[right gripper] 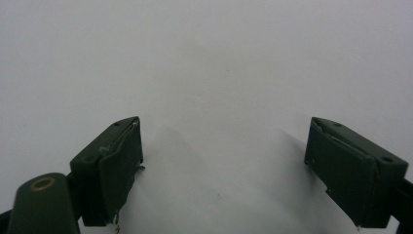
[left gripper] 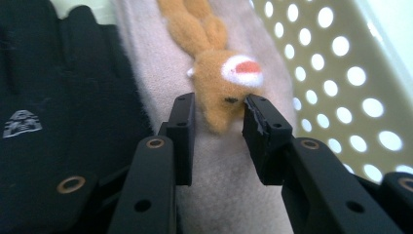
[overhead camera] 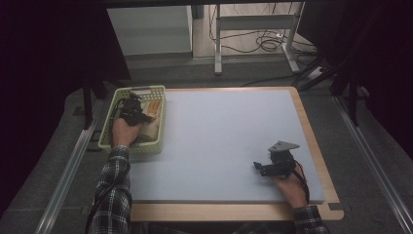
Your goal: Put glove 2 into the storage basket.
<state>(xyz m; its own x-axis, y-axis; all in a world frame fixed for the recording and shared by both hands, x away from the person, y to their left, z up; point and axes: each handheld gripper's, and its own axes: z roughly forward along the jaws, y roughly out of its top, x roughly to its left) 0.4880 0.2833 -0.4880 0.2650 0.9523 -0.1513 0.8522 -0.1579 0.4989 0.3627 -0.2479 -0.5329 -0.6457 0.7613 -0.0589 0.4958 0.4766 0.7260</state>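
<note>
Forearms enter the high view from below: the left claw (overhead camera: 132,109) is down inside the pale green basket (overhead camera: 157,91) at the bench's (overhead camera: 229,136) left edge, while the right claw (overhead camera: 265,166) rests on the bare grey surface near the right front, well apart from the basket. The left hand is plainly the nearer one.

From the left gripper view, the thing in hand is an orange plush toy (left gripper: 219,83) lying on a beige cloth (left gripper: 160,73), next to a black glove (left gripper: 58,97). Its long axis runs straight away from the claw (left gripper: 216,114), limbs at the far end, and its near end sits between the jaws, which are clenched on the fur. A straight lift looks like the next call. The basket's perforated wall (left gripper: 341,73) stands close on one side.

The right gripper view shows its claw (right gripper: 221,141) spread wide, released, over the plain bench (right gripper: 204,58).
</note>
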